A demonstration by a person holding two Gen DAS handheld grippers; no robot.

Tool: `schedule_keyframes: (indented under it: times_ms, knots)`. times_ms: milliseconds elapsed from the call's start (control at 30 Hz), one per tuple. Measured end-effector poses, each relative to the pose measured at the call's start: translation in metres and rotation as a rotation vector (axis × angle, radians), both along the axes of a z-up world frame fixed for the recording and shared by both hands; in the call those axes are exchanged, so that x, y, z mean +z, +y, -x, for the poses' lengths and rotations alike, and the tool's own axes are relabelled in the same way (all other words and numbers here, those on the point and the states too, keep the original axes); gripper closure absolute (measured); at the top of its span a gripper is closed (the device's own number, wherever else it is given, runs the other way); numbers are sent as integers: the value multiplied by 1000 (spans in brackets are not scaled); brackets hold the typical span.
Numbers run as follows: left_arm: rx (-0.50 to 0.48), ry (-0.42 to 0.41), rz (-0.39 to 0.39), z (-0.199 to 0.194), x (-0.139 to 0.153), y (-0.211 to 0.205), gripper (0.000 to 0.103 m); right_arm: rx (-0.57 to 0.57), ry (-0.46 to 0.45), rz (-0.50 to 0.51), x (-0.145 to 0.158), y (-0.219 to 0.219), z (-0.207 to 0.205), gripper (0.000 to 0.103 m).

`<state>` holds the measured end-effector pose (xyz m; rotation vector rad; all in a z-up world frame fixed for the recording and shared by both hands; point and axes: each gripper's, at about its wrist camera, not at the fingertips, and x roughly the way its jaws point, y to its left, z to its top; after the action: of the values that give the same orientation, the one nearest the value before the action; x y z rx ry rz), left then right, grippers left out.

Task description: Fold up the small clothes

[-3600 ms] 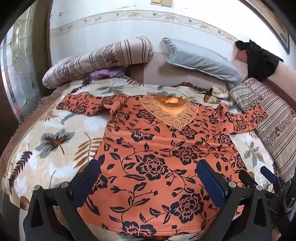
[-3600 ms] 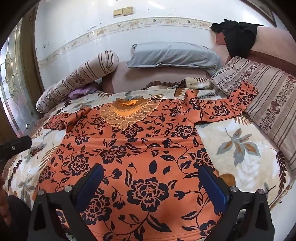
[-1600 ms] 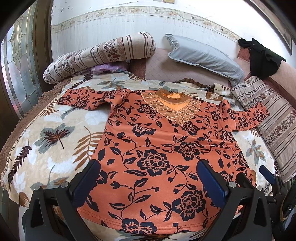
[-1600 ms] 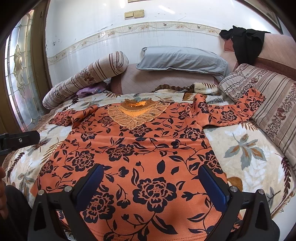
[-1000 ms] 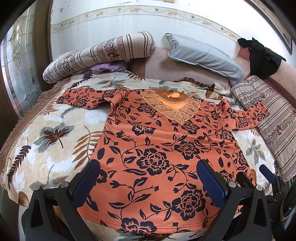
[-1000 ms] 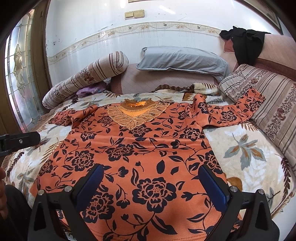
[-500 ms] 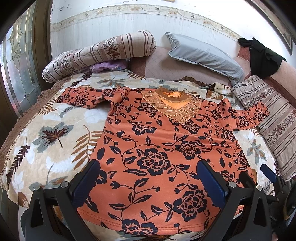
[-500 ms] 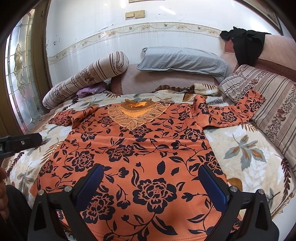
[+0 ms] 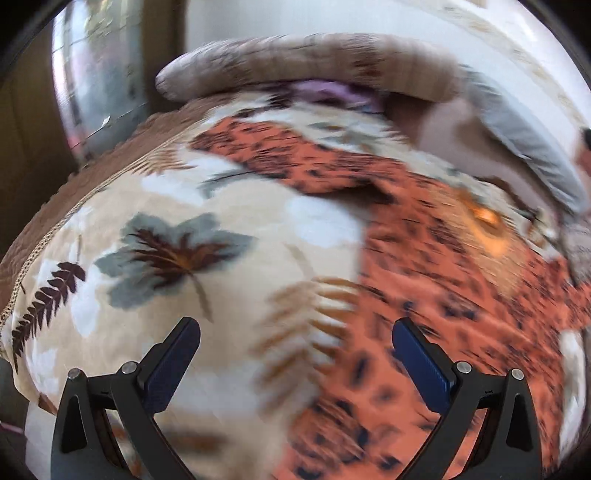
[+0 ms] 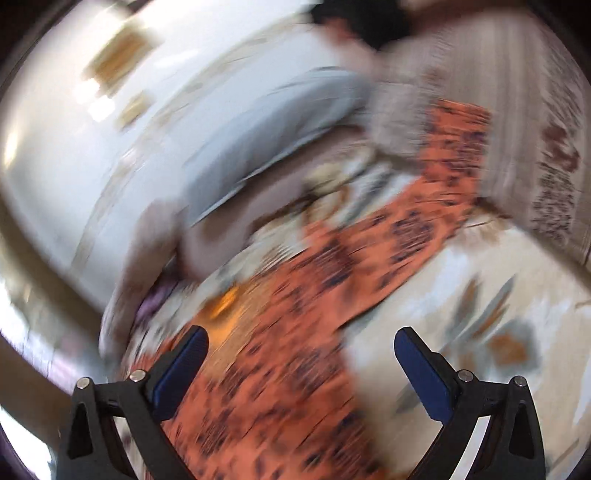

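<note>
An orange blouse with black flowers (image 9: 443, 295) lies spread flat on the leaf-print bedspread (image 9: 166, 258). Both views are blurred by motion. In the left wrist view its left sleeve (image 9: 288, 158) reaches up and left. My left gripper (image 9: 295, 354) is open and empty, low over the bedspread at the blouse's left edge. In the right wrist view the blouse (image 10: 280, 369) runs diagonally and its right sleeve (image 10: 436, 199) reaches toward the striped cushion. My right gripper (image 10: 301, 360) is open and empty above the blouse's right side.
A striped bolster (image 9: 314, 62) and a grey pillow (image 9: 528, 147) lie at the head of the bed. A striped cushion (image 10: 535, 129) stands at the right side, with a dark garment (image 10: 369, 22) above it. A glass door (image 9: 96, 81) is at the left.
Both grippers have swung fast outward: the left one to the blouse's left side, the right one tilted toward its right sleeve. Both stay open. The blouse has not moved.
</note>
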<state>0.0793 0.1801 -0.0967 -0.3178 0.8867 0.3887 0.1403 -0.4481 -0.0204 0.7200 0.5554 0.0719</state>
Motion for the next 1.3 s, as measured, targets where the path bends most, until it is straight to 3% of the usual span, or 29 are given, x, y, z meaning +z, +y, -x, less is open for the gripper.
schedule_keyframes:
  times_ms: [33,67,100,300,533,567,600,667,767,933,1100,1167,1300]
  knots:
    - [28,3,1,-3,-3,12,0,-53,22,8,-3,-21,-12,24]
    - [61,2,2,-7,-7,27,0,-127,48,15,-4,-50,-29,41]
    - [95,5,4,-11,-10,41,0,-158,57,16,-4,-63,-37,50]
    - [231,19,34,-22,-36,85,0,-354,120,124,14,-146,-108,50]
    - [274,21,25,-27,-47,94,0,-421,216,238,-4,-155,-169,51]
    - [273,24,20,-28,-48,94,0,-427,228,263,-5,-154,-174,54]
    - [274,23,18,-28,-48,94,0,-430,251,295,-4,-151,-183,74]
    - [275,20,18,-28,-48,94,0,-426,275,304,-5,-151,-192,98]
    - [283,9,35,-27,-47,97,0,-405,236,344,7,-140,-182,98]
    - [295,-25,95,-20,-44,101,0,-254,70,407,73,-77,-170,98]
    - [304,-50,148,-13,-42,104,0,-7,-147,411,149,52,-147,98]
    - [298,-51,151,-12,-42,103,0,116,-220,400,165,124,-139,98]
    - [289,-56,168,-9,-41,103,0,290,-282,330,156,240,-121,98]
